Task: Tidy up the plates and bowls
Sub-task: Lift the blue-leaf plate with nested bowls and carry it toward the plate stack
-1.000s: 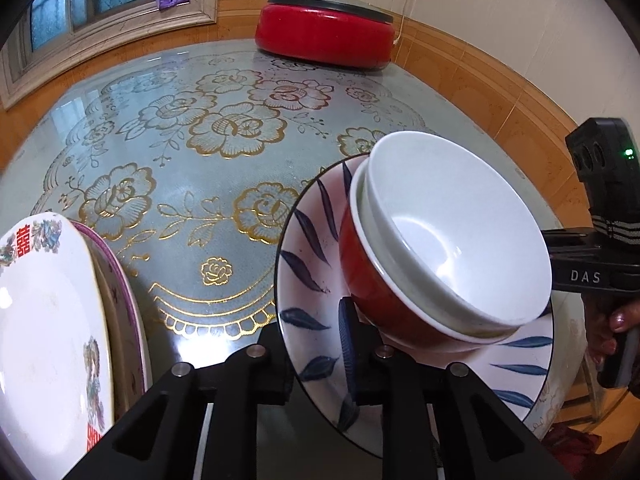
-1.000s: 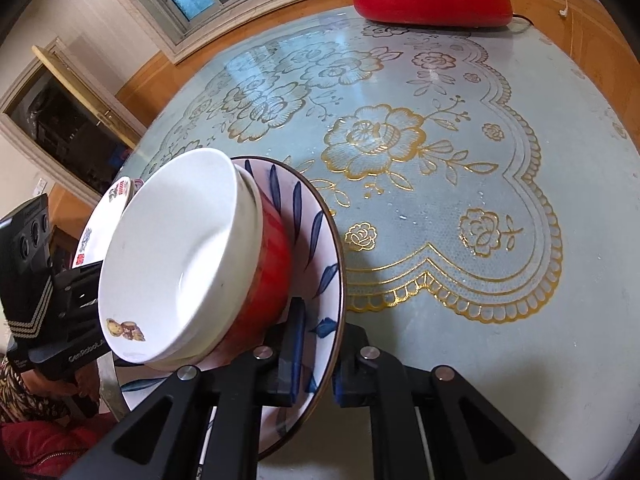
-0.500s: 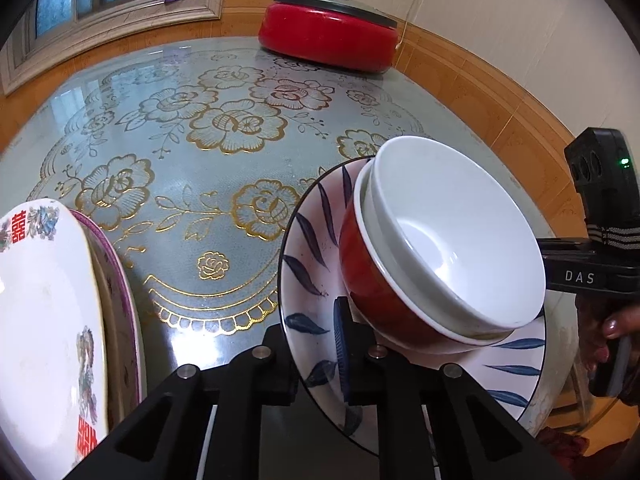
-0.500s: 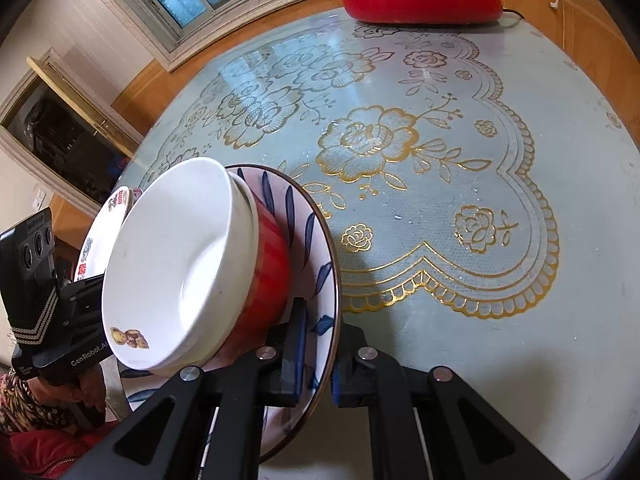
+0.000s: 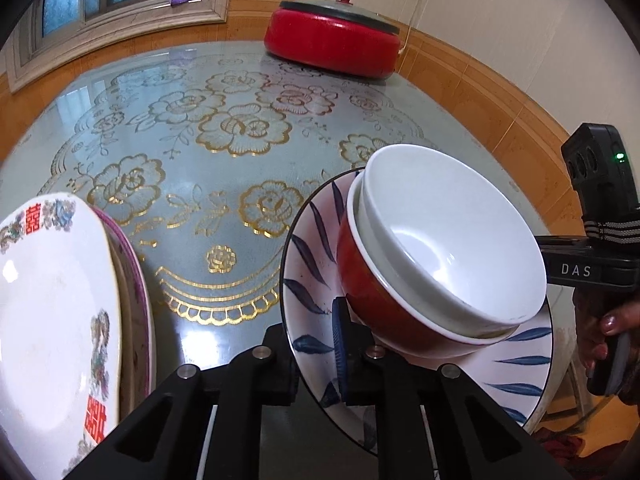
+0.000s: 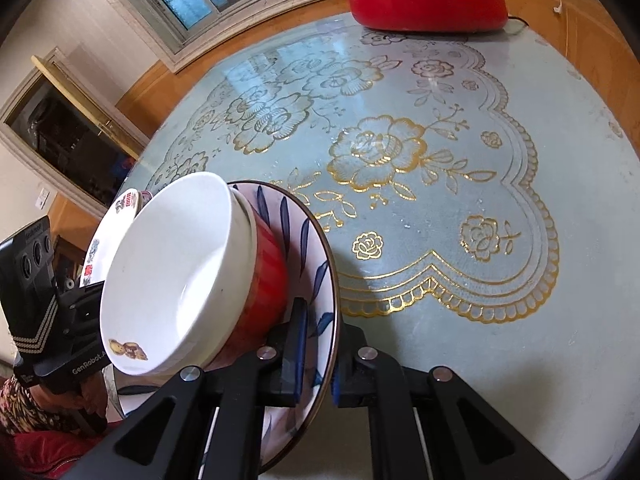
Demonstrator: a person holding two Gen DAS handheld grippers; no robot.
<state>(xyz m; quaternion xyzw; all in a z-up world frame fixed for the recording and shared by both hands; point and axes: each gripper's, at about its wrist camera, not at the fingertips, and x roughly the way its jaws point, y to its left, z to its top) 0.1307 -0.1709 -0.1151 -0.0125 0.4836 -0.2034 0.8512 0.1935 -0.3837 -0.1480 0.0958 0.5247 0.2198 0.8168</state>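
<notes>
Ok, both grippers clamped on the same plate (image 5: 312, 272), opposite rims. L gripper (image 5: 316, 360) pinches the plate's left edge, one finger (image 5: 344, 344) on top of the rim, the other underneath. R gripper (image 6: 318, 356) pinches the right edge the same way, pads tight on the rim. Plate = white w/ blue leaf print, held above the near edge of the table (image 5: 200, 216), tilted in both views. Red bowl (image 5: 372, 312) sits on the plate, white bowl (image 5: 452, 240) nested inside it; stack leans w/ the plate. Left of it, two more plates (image 5: 48, 320) stacked, top one white w/ red characters, at the table's near-left edge. Red lidded pan (image 5: 332, 40) on the far side of the table, well apart. A hand (image 5: 612, 332) grips the R gripper's handle at far right of the L view.
</notes>
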